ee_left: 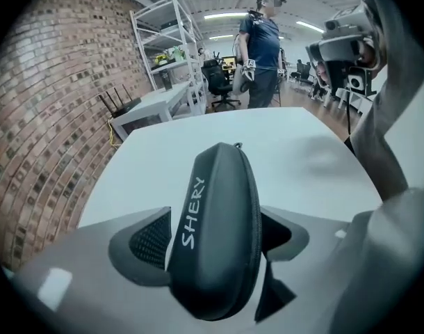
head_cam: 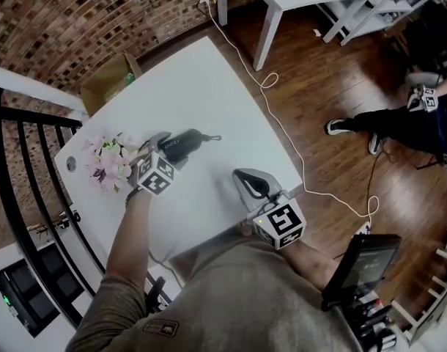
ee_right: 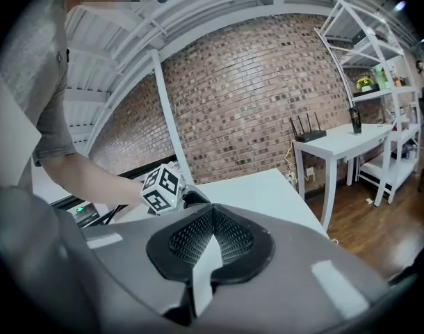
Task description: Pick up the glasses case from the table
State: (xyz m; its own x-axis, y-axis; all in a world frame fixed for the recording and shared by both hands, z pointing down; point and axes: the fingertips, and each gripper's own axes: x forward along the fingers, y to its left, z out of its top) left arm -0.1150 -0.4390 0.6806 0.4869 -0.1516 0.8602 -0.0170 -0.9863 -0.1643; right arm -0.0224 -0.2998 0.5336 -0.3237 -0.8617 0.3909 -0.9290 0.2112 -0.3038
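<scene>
Glasses case [ee_left: 219, 228]: flat on the white table [head_cam: 209, 86], left part, not lifted yet.
Left gripper [head_cam: 163, 142]: jaws spread wide, straddling the case, no squeeze.
Right gripper [head_cam: 251, 184]: jaws together, empty, by the near edge.
Left to do: close, lift.
Room: flowers [head_cam: 110, 160] just beside; bare tabletop beyond.

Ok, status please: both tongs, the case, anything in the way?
Left tongs open, straddling case. Right tongs shut, empty. Case lies on table, not gripped. Nothing in the way.
</scene>
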